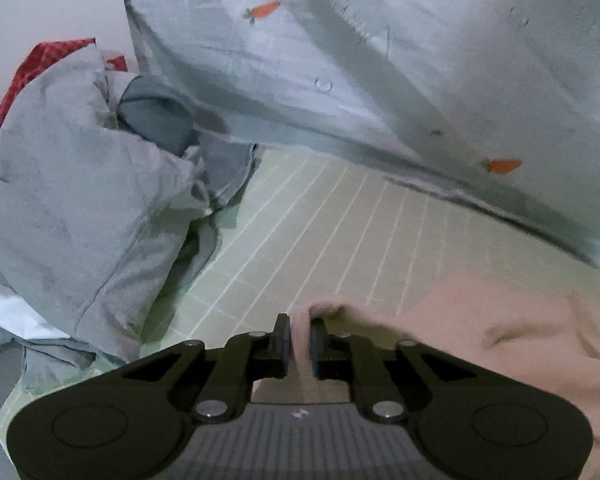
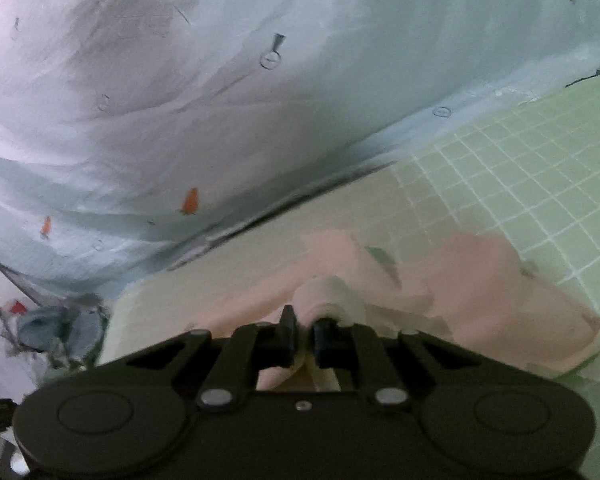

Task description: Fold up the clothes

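Soft pale-pink cloth garment (image 2: 480, 280), crumpled and partly bunched, lying on the pale-green surface with a white grid pattern (image 2: 520, 168), apparently a bed sheet. In the left wrist view, same pink garment (image 1: 500, 340) spreading off to the right and down past the frame edge.

Left tool (image 1: 300, 334) nearly closed, black fingers (image 1: 283, 338) pinching a raised fold of the pink cloth between them, the pinched edge standing up just above the fingertips. Right tool (image 2: 303, 326) likewise nearly closed, clamped on a rolled, thicker ridge of the same garment, cloth bulging out just ahead of the fingers (image 2: 288, 328). Both views blurred, so exact seams or garment type impossible to tell.

Beyond the garment, a large light blue-grey quilt printed with small orange carrots (image 1: 380, 60) heaped along the far side of the sheet, its edge resting on the green grid; the same quilt (image 2: 140, 120) filling most of the upper right wrist view. To the left in the left wrist view, a pile of rumpled grey-blue clothes (image 1: 72, 208), touching the sheet, with a red checked fabric (image 1: 40, 60) peeking out behind it and a bit of white cloth (image 1: 8, 312) underneath.
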Available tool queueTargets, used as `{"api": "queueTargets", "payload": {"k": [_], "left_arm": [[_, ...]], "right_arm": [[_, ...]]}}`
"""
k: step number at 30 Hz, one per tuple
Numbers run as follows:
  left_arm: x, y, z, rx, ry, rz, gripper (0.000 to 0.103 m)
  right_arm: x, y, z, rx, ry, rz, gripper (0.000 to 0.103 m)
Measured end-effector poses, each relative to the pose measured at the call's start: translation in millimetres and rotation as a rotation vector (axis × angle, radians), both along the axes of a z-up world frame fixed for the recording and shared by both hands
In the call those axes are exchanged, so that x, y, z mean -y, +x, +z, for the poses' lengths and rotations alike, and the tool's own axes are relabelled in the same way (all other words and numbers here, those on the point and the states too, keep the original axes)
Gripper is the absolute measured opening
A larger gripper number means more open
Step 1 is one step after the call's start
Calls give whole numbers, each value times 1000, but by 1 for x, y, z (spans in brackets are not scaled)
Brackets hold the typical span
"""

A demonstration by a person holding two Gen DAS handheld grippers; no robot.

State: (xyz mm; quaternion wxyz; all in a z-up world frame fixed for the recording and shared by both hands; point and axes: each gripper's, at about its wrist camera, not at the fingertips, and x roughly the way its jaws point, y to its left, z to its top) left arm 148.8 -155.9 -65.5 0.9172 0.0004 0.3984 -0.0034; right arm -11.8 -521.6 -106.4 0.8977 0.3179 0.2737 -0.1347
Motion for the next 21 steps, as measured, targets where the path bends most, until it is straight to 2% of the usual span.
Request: {"api": "queueTargets", "payload": {"k": [2,3,4,5,6,8,10,11,16,21], "left_arm": [[4,-1,-8,-24,-1,4,31],[6,-2,-11,-37,-5,2,49],[9,-7,-13,-37,-26,-4,67],[12,-13,-15,-37,-48,-11,74],[15,-18,-17,-37,-70,-18,82],[22,-28,-20,-46,-117,-39,85],[33,-38,-23,-64,-153,-82,87],[40,-44,-25,-75,-168,-114,87],[73,-70,-36,-133,-245,-275,87],[100,-92,-46,-177,-236,-389,87]], "right_arm": [[1,-1,-7,-38,-5,-1,16],[0,-2,-9,-56,-13,-2,19],[-1,-3,-12,-74,-22,-3,32],[-3,-4,-13,-89,-32,-2,51],[-4,-7,-14,-101,-44,-1,58],[-7,-14,-12,-106,-90,11,83],[-11,-22,-8,-105,-142,25,97],[-13,-27,-6,-103,-169,34,100],[-29,-52,-1,-124,-246,95,102],[-41,-65,-8,-184,-250,145,102]]}}
